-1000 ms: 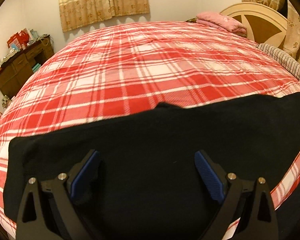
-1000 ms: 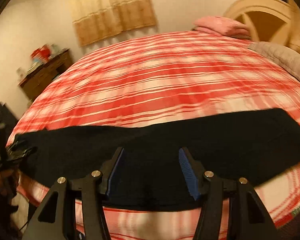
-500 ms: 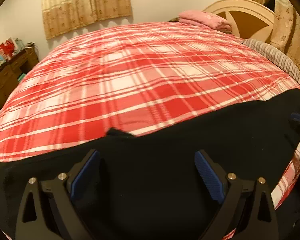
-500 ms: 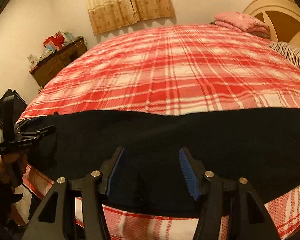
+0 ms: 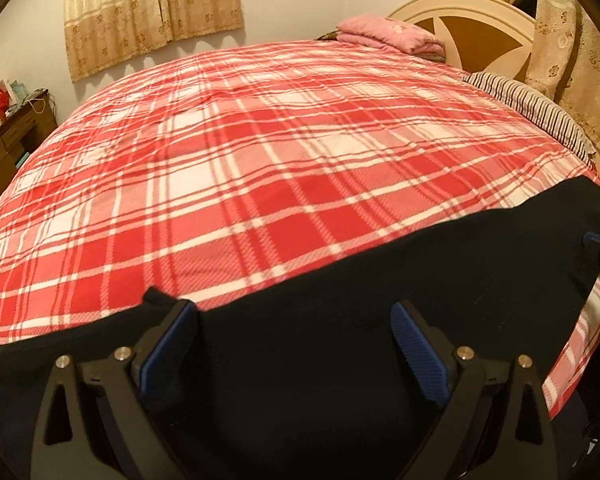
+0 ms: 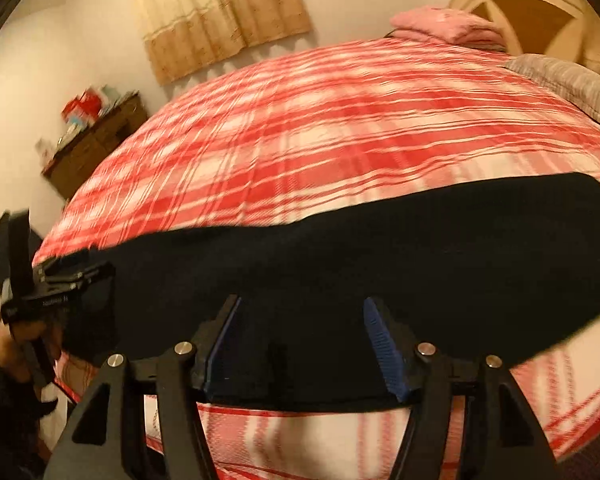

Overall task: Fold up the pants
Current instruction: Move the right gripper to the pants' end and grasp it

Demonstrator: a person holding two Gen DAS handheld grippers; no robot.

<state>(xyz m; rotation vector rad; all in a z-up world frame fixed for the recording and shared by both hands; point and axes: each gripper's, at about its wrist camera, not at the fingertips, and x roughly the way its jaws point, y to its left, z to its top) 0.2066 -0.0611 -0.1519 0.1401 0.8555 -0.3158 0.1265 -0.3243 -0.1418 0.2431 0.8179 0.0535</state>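
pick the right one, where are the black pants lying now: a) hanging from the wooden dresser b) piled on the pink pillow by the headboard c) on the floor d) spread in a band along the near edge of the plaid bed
d: the black pants stretch flat across the near edge of the red plaid blanket, with the open left gripper and open right gripper over them.

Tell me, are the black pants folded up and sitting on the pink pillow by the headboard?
No. The black pants lie spread along the near edge of the red plaid blanket, far from the pink pillow.
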